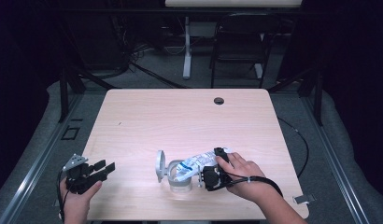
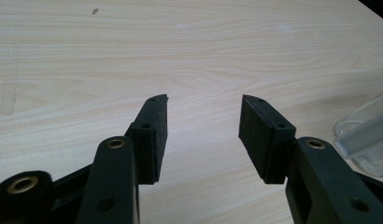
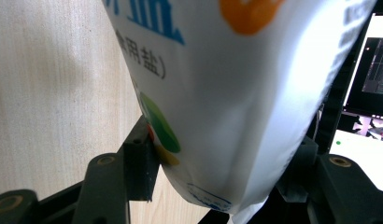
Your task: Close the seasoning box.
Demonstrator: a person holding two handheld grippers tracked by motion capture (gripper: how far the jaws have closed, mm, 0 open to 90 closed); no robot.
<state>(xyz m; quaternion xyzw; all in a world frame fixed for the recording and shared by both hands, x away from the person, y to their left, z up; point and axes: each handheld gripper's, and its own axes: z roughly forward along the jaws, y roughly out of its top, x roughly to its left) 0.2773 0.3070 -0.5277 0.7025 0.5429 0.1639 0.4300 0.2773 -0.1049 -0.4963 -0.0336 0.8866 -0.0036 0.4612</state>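
Left tongs (image 2: 203, 123) gape; right tongs (image 1: 209, 173) clamped.

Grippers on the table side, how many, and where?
2. The left gripper hangs open at the table's near-left edge; the right gripper grips a white bag tipped over a clear jar, near-centre.

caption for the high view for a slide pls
Right hand-held gripper tips a white printed bag over a clear jar; left hand-held gripper rests open.

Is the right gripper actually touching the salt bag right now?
Touching. In the right gripper view the white salt bag sits between the right gripper jaws, its left pad pressed into the bag's side.
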